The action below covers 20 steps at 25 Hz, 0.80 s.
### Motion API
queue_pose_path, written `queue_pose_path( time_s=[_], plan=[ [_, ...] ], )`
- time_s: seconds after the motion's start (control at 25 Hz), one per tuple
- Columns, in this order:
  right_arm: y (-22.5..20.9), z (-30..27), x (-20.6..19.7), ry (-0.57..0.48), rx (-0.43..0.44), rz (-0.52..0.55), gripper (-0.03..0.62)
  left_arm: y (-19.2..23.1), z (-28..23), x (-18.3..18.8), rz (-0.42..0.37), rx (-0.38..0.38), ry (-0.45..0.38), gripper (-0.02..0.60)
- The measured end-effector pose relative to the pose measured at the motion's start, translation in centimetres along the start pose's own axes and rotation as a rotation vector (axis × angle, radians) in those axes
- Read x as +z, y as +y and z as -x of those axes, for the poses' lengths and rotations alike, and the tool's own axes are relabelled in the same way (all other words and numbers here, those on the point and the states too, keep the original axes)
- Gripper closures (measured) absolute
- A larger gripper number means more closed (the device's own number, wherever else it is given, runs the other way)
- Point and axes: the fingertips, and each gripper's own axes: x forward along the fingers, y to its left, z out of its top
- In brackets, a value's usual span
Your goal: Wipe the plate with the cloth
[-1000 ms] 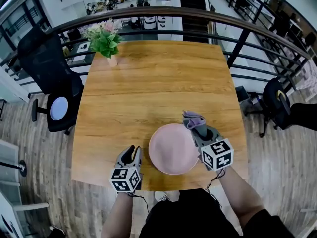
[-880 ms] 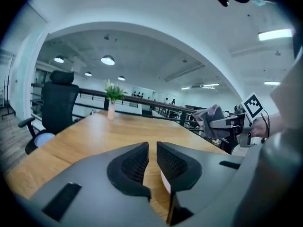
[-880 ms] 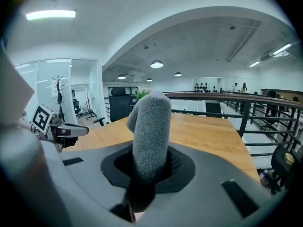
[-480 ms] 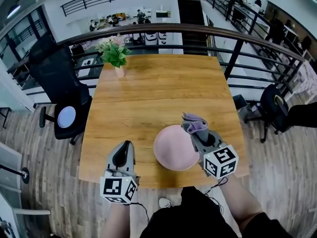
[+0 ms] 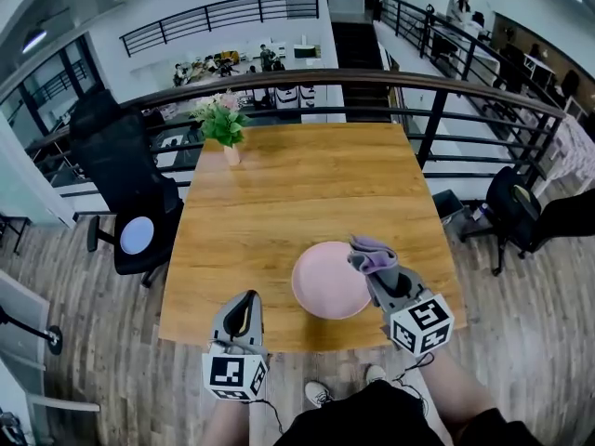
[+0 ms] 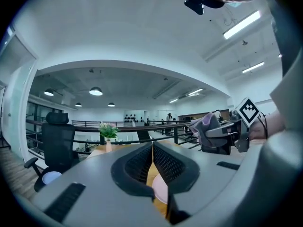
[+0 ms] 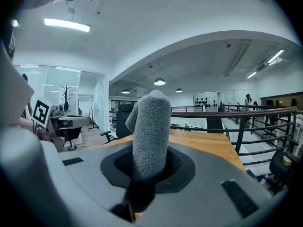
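Grey cloth (image 5: 370, 252) clamped in right tongs (image 5: 379, 269), lengthwise along them, tip forward; left tongs (image 5: 244, 300) just shut, empty.

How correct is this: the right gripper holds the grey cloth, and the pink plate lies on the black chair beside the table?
One thing is wrong: the place of the plate. The pink plate lies on the wooden table, near its front edge, not on the black chair. The head view shows this. The rest stands: the right gripper holds the grey cloth.

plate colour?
Pale pink, plain, no pattern: the plate shows best in the head view.
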Motion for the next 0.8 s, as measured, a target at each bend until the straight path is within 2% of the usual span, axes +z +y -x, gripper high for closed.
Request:
queue_pose_path(
  time_s=[0.12,0.32,0.6,0.8],
  plan=[
    [-0.1,1.6,-0.6,0.011,0.011,-0.008,0.522,-1.6,1.2,-0.7,-0.014,0.008,0.018,0.558],
    [-1.2,3.1,-2.5,0.015,0.025,-0.015,0.522,-4.9,1.6,-3.0,0.006,0.023,0.064,0.560],
    [-2.2,7.3,-4.3,-0.003,0.073,0.140,0.522,-11.8,1.7,-4.9,0.021,0.033,0.098,0.560],
    [-3.2,11.3,-4.9,-0.009,0.146,0.135,0.522,-18.0,2.5,-4.4,0.009,0.049,0.095,0.560]
  ],
)
